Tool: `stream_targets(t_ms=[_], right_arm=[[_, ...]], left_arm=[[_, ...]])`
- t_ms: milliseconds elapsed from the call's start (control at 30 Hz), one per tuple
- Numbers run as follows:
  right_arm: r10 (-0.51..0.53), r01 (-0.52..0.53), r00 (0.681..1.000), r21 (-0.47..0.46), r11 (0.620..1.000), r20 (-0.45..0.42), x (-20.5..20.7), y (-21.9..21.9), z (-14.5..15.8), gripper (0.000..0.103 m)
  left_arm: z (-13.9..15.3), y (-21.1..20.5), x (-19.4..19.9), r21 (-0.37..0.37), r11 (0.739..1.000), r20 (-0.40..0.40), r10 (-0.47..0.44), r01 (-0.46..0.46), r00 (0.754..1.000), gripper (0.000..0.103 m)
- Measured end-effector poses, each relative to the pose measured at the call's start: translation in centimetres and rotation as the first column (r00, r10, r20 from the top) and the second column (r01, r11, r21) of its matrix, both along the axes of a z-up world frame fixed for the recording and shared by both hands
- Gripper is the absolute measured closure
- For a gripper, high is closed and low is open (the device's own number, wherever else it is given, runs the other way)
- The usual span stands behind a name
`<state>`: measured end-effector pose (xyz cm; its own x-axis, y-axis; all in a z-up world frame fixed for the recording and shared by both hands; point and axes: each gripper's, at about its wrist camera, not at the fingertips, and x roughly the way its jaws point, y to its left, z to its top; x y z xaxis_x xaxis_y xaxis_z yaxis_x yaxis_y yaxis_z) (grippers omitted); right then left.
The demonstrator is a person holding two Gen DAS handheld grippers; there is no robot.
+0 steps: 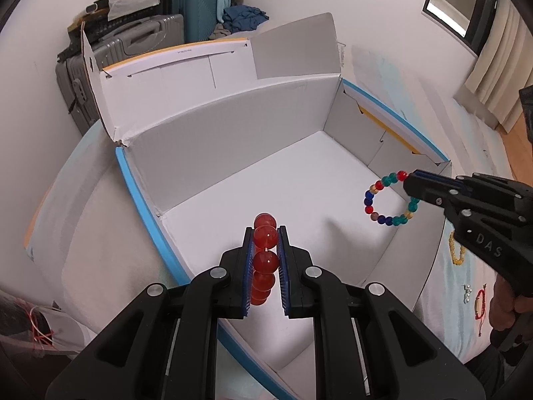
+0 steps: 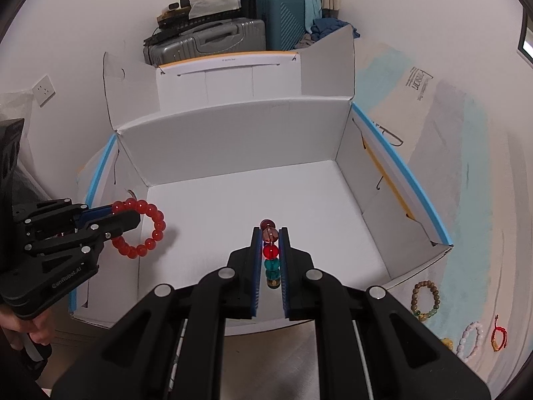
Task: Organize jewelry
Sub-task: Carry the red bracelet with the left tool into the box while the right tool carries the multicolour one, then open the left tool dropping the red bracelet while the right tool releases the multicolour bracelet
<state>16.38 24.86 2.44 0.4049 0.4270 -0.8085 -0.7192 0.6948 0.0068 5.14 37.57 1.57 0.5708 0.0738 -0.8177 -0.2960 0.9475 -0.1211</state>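
My left gripper (image 1: 265, 233) is shut on a red bead bracelet (image 1: 265, 260) and holds it over the left front part of the open white cardboard box (image 1: 233, 153). The right wrist view shows the same bracelet (image 2: 146, 230) hanging as a ring from the left gripper (image 2: 125, 218). My right gripper (image 2: 270, 233) is shut on a multicoloured bead bracelet (image 2: 270, 256) above the box floor (image 2: 233, 206). In the left wrist view that bracelet (image 1: 383, 200) hangs from the right gripper (image 1: 411, 183) over the box's right side.
Outside the box on the right lie more bracelets: a brown bead one (image 2: 426, 300), a pale pink one (image 2: 469, 340), a red cord one (image 2: 498, 338) and a yellow one (image 1: 456, 250). Suitcases (image 2: 233, 36) and clothes stand behind the box. The box flaps stand upright.
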Motion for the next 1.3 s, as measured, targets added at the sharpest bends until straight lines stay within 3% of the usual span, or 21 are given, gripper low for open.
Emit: stream_targets(t_ms=[500, 833, 900, 967, 1033, 1100, 1167, 1233, 1300], right_arm=[[0.019, -0.023, 0.998, -0.085, 0.996, -0.054, 1.0, 1.2, -2.4, 0.094], [0.037, -0.045, 0.997, -0.121, 0.992, -0.069, 1.0, 1.9, -3.3, 0.092], [0.030, -0.037, 0.998, -0.118, 0.992, -0.054, 0.9, 1.9, -3.2, 0.091], [0.028, -0.034, 0.998, -0.116, 0.993, -0.052, 1.0, 1.8, -3.1, 0.090], [0.024, -0.029, 0.999, -0.115, 0.993, -0.041, 0.9, 1.8, -2.9, 0.074], [0.021, -0.024, 0.999, -0.108, 0.994, -0.031, 0.9, 1.7, -2.7, 0.068], [0.017, -0.020, 0.999, -0.104, 0.994, -0.028, 0.9, 1.6, -2.6, 0.062], [0.016, -0.018, 1.000, -0.095, 0.995, -0.021, 0.8, 1.5, -2.4, 0.051], [0.019, -0.020, 1.000, -0.088, 0.996, -0.009, 0.6, 1.4, -2.0, 0.046]], left_arm=[[-0.7, -0.3, 1.9, 0.039, 0.999, -0.074, -0.004, 0.007, 0.997, 0.091], [-0.7, -0.6, 1.9, 0.075, 0.997, -0.076, 0.002, 0.004, 0.997, 0.089], [-0.5, -0.4, 1.8, 0.081, 0.997, -0.068, 0.015, -0.009, 0.998, 0.079], [0.0, -0.4, 1.6, 0.096, 0.995, -0.046, 0.023, -0.018, 0.999, 0.055], [0.8, -0.4, 1.3, 0.115, 0.993, -0.016, 0.032, -0.030, 0.999, 0.038], [1.5, -0.5, 1.1, 0.127, 0.991, 0.003, 0.033, -0.033, 0.999, 0.032], [1.9, -0.5, 1.2, 0.132, 0.991, 0.008, 0.031, -0.032, 0.999, 0.019], [2.1, -0.6, 1.2, 0.137, 0.990, 0.010, 0.028, -0.029, 1.000, 0.018], [2.2, -0.7, 1.1, 0.140, 0.990, 0.011, 0.028, -0.030, 1.000, 0.013]])
